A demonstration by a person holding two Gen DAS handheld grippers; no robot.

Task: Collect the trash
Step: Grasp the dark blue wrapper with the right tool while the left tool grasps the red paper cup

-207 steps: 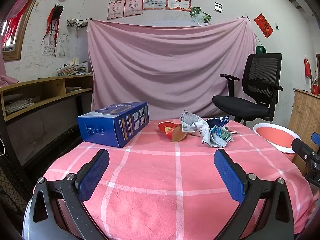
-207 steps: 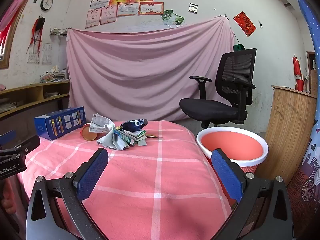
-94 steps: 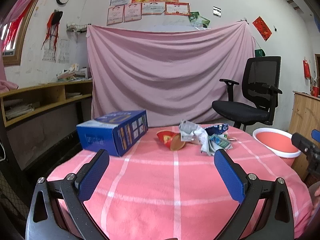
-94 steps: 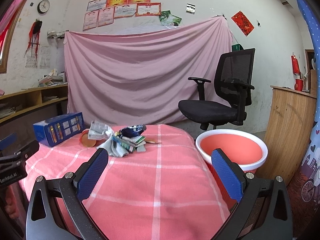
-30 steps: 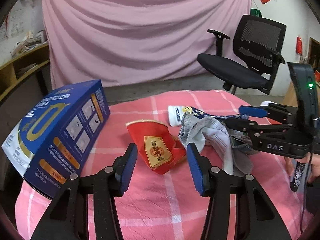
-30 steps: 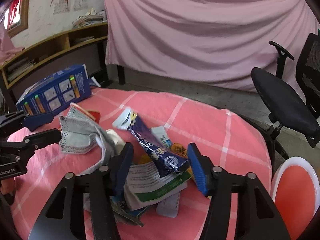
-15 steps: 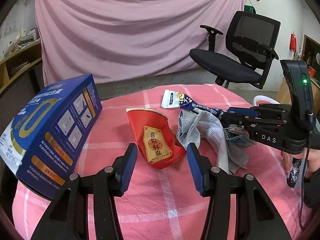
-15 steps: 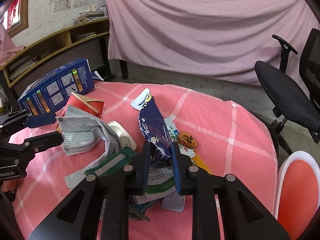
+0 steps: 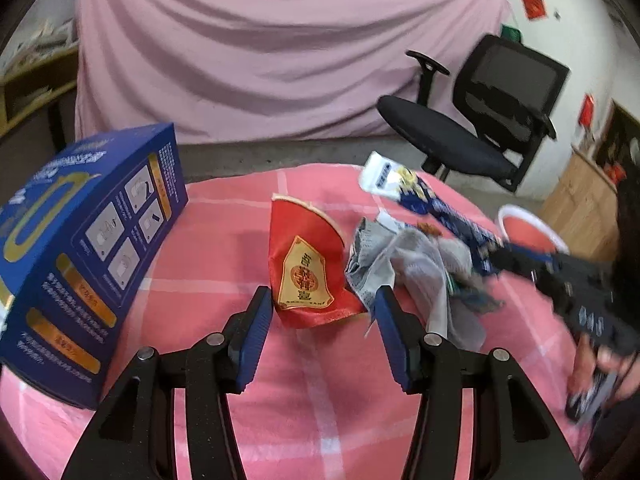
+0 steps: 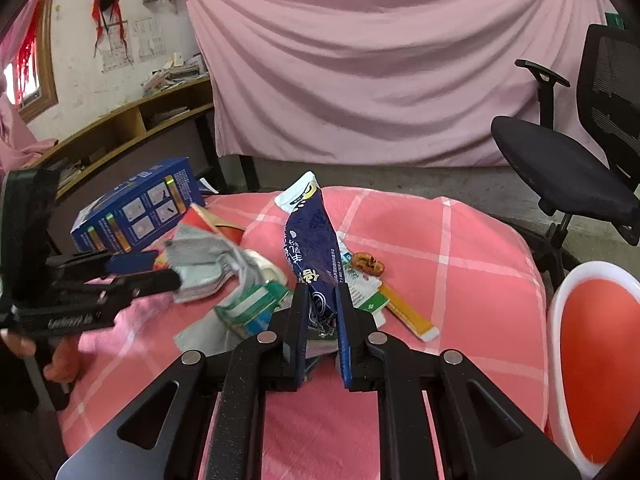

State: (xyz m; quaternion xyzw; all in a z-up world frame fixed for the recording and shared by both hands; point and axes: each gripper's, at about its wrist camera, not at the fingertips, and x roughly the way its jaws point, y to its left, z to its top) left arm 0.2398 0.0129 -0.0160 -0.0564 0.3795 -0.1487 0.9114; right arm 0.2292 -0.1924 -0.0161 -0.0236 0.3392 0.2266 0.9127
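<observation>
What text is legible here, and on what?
Nothing reads cleanly enough to quote.
Blue box: gold "0"-like figure; the small print is too small to read.
Red cup: gold label, Chinese characters blurred.
Blue wrapper: white Chinese characters, not legible.
White packet: green cross sign; print too small.
Left gripper: white lettering on its body, blurred.

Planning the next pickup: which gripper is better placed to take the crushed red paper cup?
Left. The left gripper is open with the red paper cup just ahead between its fingers. The right gripper is shut on the blue snack wrapper, so it is occupied.
</observation>
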